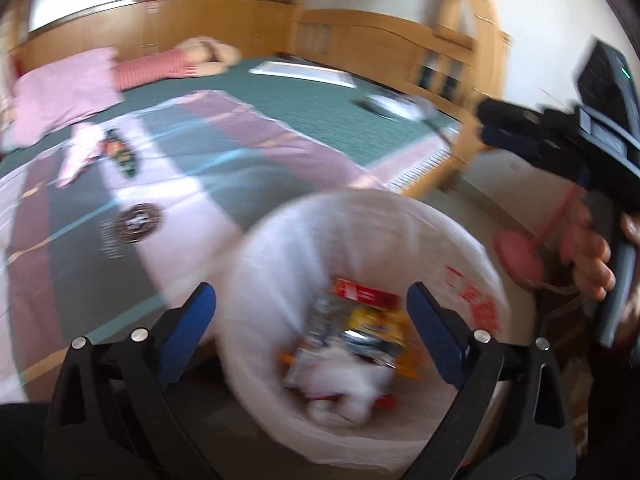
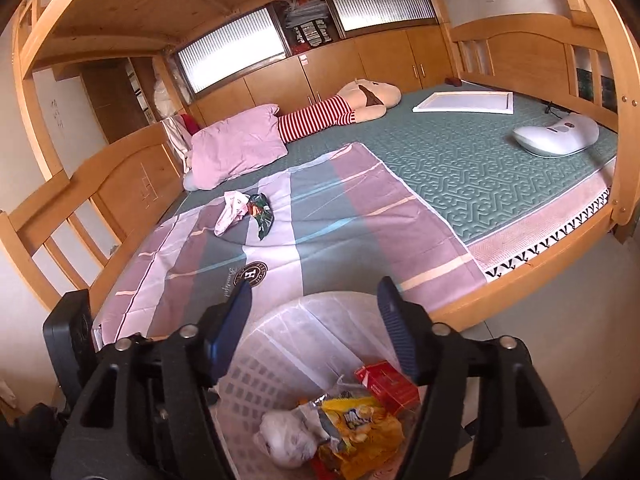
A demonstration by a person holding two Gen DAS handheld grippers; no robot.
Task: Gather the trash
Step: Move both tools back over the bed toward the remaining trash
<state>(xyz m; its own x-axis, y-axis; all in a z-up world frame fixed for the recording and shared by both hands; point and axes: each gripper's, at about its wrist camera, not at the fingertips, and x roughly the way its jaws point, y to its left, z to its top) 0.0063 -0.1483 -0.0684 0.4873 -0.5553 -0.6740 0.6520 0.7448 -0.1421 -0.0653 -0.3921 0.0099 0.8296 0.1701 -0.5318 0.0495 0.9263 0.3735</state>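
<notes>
Trash [image 2: 360, 420] | in lined bin [image 2: 280, 340] | red box, yellow bag, white wad

The right claw [image 2: 314, 320] hangs with its blue-padded jaws apart and nothing between them, above a white plastic lattice bin lined with a clear bag [image 2: 256, 376]. Inside lie a red carton [image 2: 386, 386], a yellow snack packet [image 2: 360, 424] and a crumpled white plastic bag [image 2: 280, 440]. Farther off, on the striped pink-and-grey bedsheet [image 2: 340, 232], a crumpled pink paper [image 2: 230, 212] touches a dark green wrapper [image 2: 262, 212].
</notes>
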